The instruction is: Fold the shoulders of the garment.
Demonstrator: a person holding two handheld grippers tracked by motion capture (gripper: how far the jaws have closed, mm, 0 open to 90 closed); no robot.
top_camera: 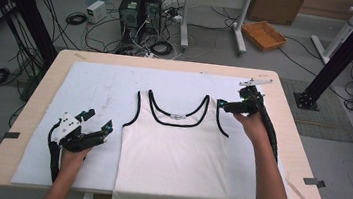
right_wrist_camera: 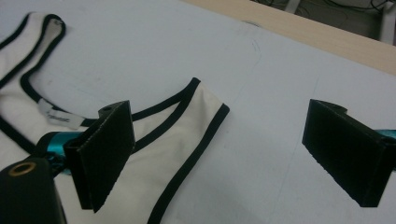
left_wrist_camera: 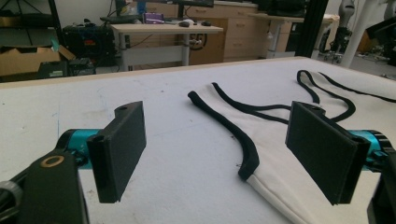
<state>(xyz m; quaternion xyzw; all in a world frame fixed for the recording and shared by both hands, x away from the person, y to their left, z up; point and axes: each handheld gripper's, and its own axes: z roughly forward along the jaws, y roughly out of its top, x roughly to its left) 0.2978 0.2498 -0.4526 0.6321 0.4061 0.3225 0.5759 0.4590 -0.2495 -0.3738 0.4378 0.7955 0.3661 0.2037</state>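
Tank top (top_camera: 174, 154) lying flat on surface (top_camera: 280, 141), btwn both tools. Right tool (top_camera: 228, 105) hovering wide over shoulder strap (right_wrist_camera: 187, 126); left tool (top_camera: 97, 125) wide, nearing armhole edge (left_wrist_camera: 243, 149). Advising pinching both trims w/o bunching.

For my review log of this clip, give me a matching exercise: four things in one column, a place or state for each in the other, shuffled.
Things:
1. tank top
2. left gripper
3. right gripper
4. wicker tray

Places or states:
A. open, at the garment's shoulder strap
B. on the floor beyond the table
C. lying flat, hem over the near table edge
D. open, beside the garment's armhole edge

Pairs: 1-C, 2-D, 3-A, 4-B
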